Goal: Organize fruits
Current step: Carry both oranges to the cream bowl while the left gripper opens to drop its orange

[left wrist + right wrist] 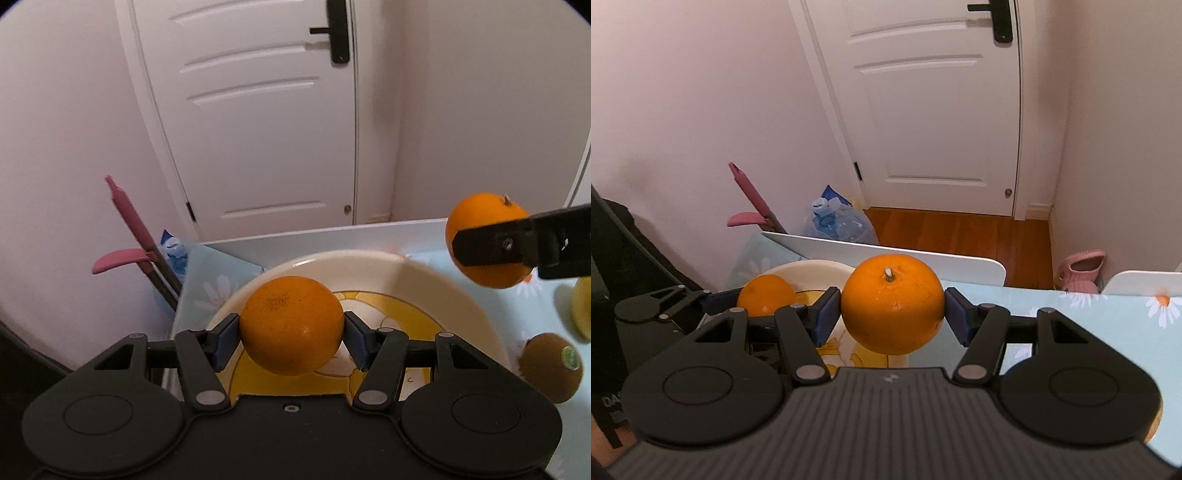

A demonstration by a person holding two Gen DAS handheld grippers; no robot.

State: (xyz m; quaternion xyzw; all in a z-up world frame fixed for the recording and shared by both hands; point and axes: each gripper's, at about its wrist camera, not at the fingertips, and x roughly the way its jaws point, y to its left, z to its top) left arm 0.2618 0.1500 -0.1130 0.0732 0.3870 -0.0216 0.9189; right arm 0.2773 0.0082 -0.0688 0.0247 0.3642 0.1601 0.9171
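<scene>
Floral-cloth table by a white door. Left gripper clamps one orange over the plate; right gripper clamps the stemmed orange beside it. Risk: dropped oranges roll off the shallow plate.

The first orange is round and glossy, its navel turned up toward the camera, clamped in the air above the cream plate with a yellow pattern; the second orange is held stem-up beside that plate, over the table. A brown kiwi with a green sticker lies on the table just right of the plate; a yellow fruit beyond it is blurred.
</scene>
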